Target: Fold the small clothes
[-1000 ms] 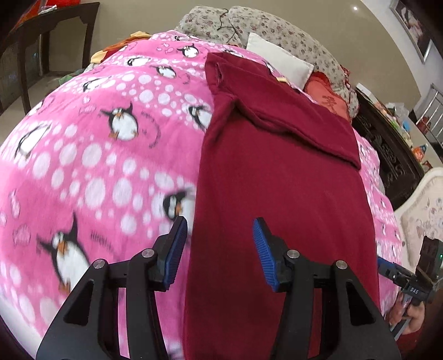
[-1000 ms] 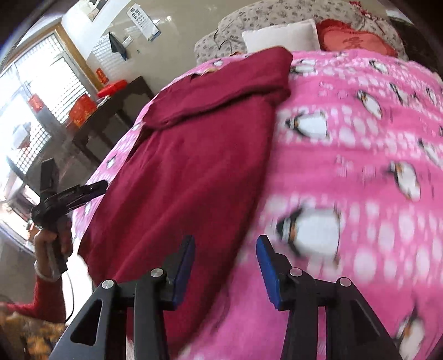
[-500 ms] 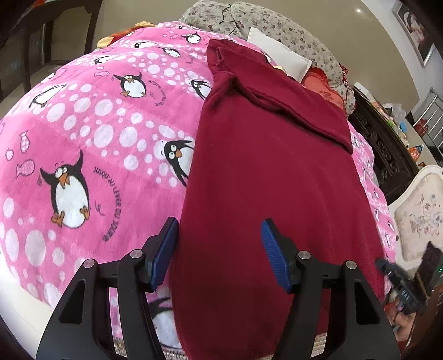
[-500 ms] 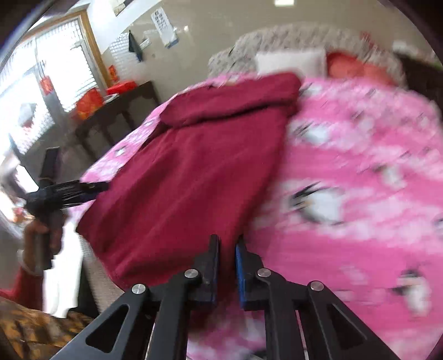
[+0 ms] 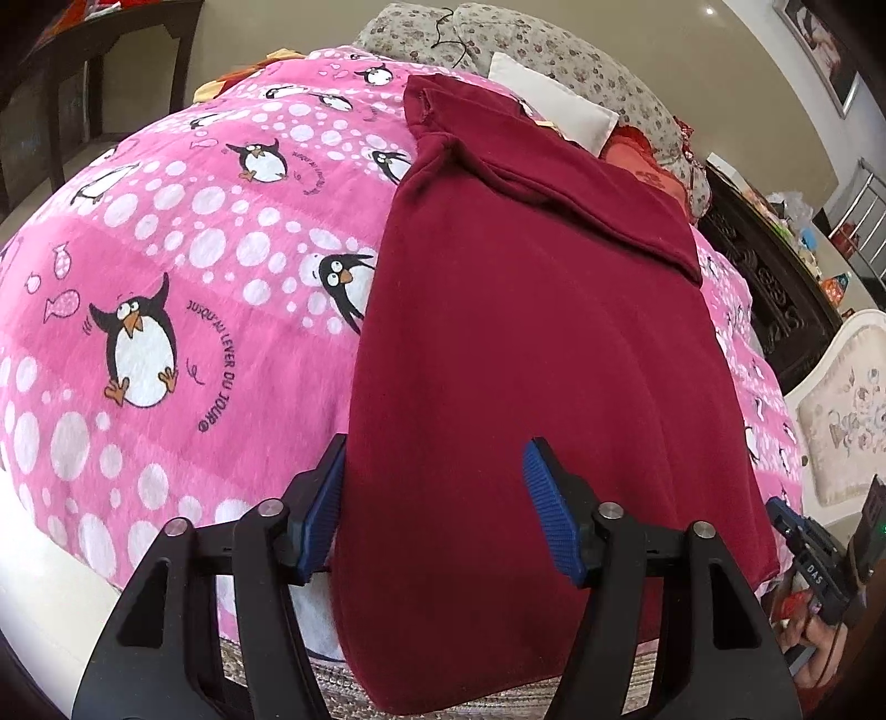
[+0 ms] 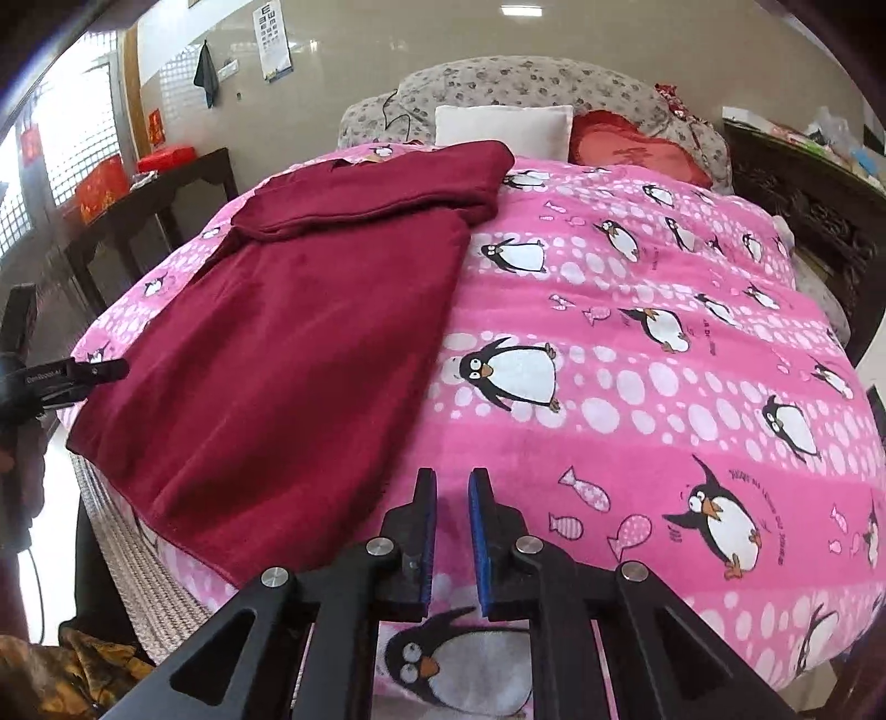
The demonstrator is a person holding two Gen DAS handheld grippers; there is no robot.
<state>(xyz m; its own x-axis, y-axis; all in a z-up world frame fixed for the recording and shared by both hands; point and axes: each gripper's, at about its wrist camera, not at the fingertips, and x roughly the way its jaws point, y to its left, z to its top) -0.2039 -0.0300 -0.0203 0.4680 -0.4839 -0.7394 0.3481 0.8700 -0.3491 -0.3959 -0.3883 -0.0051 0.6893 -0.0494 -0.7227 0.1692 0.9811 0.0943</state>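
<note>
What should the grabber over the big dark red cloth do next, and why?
Probably ease the left gripper down and close on the near hem of the dark red fleece garment. Its jaws are opening with the cloth's left edge between them, not yet pinched. The right gripper is shut, empty, over the pink penguin blanket.

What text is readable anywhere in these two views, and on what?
"JUSQU'AU LEVER DU JOUR": pink penguin blanket, curving beside a penguin (first word only partly clear).
"DAS": label on the right gripper, seen at the edge of the left wrist view.
White lettering on the left gripper: too blurred to read.
Eye chart on the wall: rows too small to read.
Red paper signs by the window: illegible.
</note>
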